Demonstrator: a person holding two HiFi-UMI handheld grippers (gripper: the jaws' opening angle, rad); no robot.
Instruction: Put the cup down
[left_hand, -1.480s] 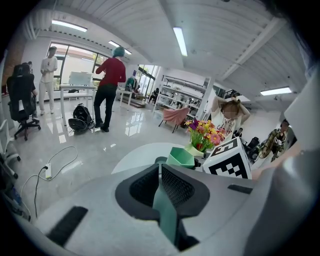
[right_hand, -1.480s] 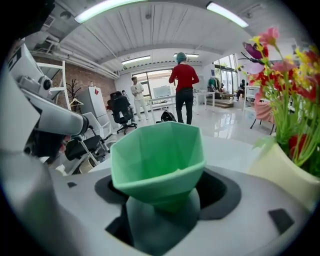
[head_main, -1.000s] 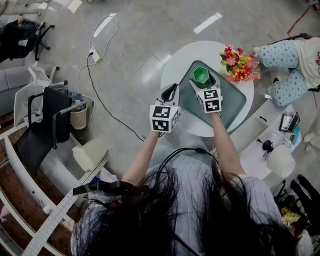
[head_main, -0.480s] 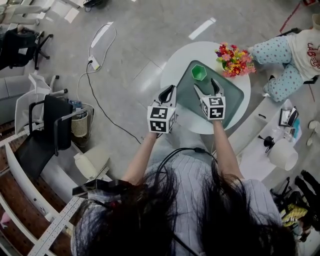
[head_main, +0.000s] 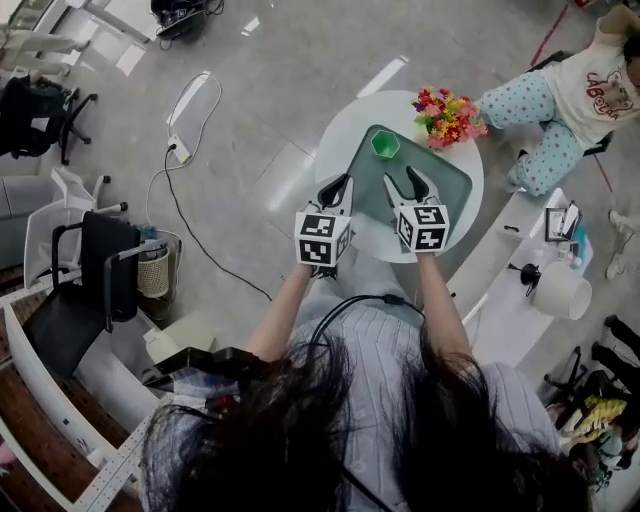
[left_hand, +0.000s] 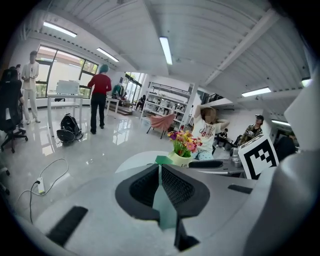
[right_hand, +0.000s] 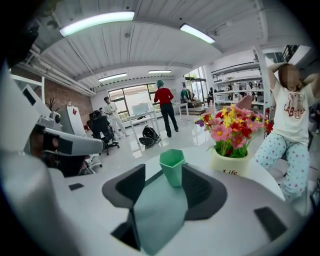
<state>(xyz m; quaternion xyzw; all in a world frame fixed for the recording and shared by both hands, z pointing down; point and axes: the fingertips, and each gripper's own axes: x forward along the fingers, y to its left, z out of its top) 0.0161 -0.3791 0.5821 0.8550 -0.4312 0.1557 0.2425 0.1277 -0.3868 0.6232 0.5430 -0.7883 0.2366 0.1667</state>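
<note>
Green cup (head_main: 385, 145) upright on the tray (head_main: 450, 180), toward the table's (head_main: 336, 150) far edge; mouth up, long axis vertical. Stands ahead of the right tool (head_main: 404, 180), the nearer one, well clear of its tips. Jaws there released, just now closing partway, nothing between. Left tool (head_main: 337, 186) clenched, empty. Reads as already put down.
</note>
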